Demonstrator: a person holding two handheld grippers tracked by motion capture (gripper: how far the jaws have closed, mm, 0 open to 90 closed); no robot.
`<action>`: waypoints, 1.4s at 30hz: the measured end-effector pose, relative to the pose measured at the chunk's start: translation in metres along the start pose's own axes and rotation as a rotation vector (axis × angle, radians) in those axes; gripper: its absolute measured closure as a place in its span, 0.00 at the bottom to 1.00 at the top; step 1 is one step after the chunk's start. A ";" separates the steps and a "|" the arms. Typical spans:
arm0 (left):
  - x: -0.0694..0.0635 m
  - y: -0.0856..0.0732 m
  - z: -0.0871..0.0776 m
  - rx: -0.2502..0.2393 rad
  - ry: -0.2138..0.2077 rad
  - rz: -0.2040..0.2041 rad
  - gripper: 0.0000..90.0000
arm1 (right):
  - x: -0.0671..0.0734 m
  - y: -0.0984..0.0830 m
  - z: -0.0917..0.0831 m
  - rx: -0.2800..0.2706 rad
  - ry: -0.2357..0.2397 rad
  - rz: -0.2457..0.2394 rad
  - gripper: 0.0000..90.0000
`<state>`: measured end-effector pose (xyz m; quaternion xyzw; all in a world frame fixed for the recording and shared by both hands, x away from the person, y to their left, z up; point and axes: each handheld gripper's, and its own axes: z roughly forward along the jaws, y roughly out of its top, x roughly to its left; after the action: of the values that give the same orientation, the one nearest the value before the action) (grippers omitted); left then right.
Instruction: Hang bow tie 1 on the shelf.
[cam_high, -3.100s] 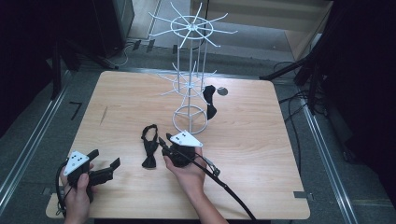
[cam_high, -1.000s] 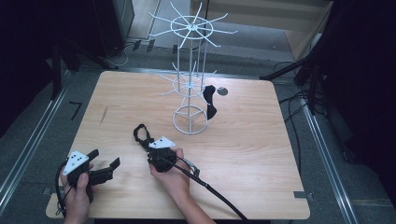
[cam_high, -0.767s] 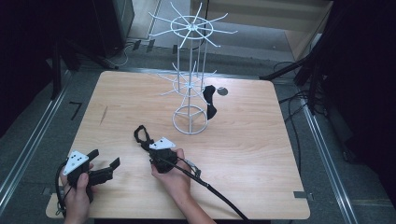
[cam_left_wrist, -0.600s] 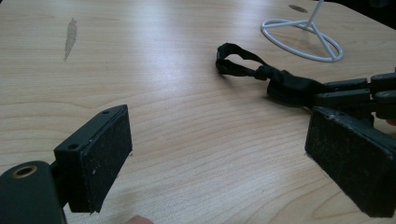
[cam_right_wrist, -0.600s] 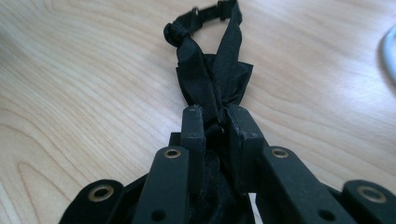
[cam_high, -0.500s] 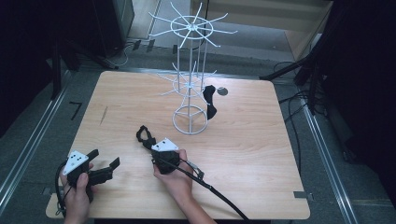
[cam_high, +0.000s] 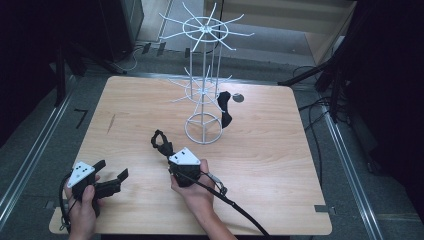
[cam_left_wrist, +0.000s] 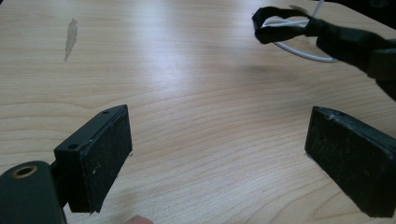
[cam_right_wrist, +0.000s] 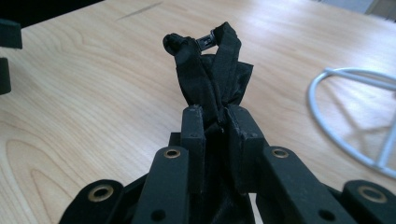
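Observation:
A black bow tie (cam_high: 161, 141) (cam_right_wrist: 210, 70) with a strap and a small clip sticks out from my right gripper (cam_high: 170, 154) (cam_right_wrist: 215, 112), which is shut on it above the table's middle front. In the left gripper view the same bow tie (cam_left_wrist: 285, 28) hangs off the right gripper at the upper right. A second black bow tie (cam_high: 225, 107) hangs on the white wire rack (cam_high: 204, 85), on its right side. My left gripper (cam_high: 111, 174) (cam_left_wrist: 217, 154) rests near the front left corner, open, with bare wood between its pads.
The wooden table (cam_high: 280, 150) has a dark streak (cam_high: 110, 123) at its left. The rack's round wire base (cam_right_wrist: 355, 116) lies just right of the held bow tie. A small grey disc (cam_high: 238, 98) sits behind the rack. Cables trail on the floor at the right.
My right gripper, which was near the rack's base, went left to the bow tie lying on the table, shut on it and lifted it slightly. The left gripper stayed put.

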<state>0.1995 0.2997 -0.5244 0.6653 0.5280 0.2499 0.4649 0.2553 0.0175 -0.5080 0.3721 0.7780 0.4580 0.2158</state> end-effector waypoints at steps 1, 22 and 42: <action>0.000 0.000 0.000 0.000 0.000 0.000 0.09 | -0.001 0.000 -0.002 -0.006 -0.006 0.000 0.88; 0.000 0.000 0.000 0.001 0.003 0.001 0.09 | -0.022 0.006 -0.058 -0.113 -0.076 -0.021 0.88; -0.001 0.000 0.000 0.002 0.002 0.002 0.09 | -0.027 0.004 -0.099 -0.189 -0.081 0.042 0.88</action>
<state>0.1994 0.2992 -0.5243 0.6659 0.5280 0.2504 0.4637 0.2069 -0.0562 -0.4562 0.3843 0.7142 0.5182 0.2715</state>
